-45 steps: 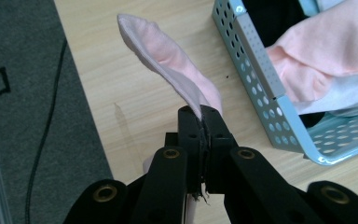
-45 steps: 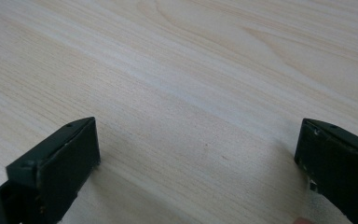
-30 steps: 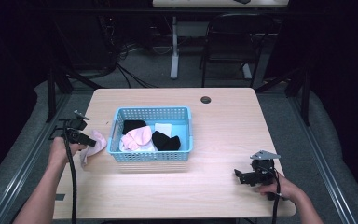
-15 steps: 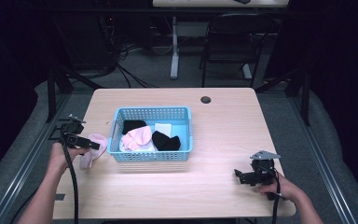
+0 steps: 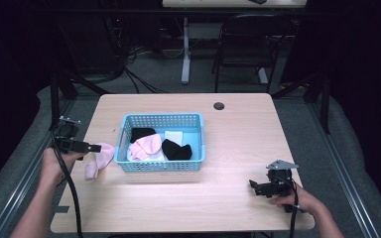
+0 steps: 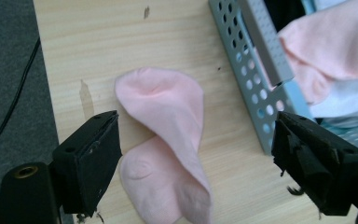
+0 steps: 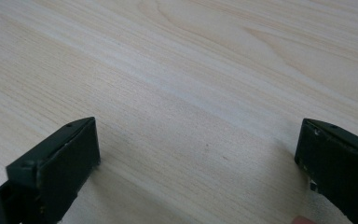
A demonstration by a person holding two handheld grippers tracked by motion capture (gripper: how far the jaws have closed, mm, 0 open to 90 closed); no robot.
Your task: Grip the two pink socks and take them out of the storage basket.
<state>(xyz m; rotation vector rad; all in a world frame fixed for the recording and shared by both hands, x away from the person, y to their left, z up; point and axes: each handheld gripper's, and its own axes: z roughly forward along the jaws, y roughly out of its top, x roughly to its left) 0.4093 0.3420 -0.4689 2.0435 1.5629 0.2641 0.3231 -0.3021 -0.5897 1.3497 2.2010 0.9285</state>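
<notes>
Left gripper (image 6: 196, 154): jaws apart, just been opening, hanging above the pink sock (image 6: 168, 140), pads clear of it. Sock lies folded on the table (image 5: 238, 114), left-centre of the high view, just beside the blue basket (image 5: 198, 166). Right gripper (image 7: 198, 163), lower right: jaws apart over bare wood.

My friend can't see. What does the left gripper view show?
A pink sock lies folded on a pale wooden table, between the open black jaws of the left tool, which have just been opening. A blue basket with more socks sits beside it.
</notes>
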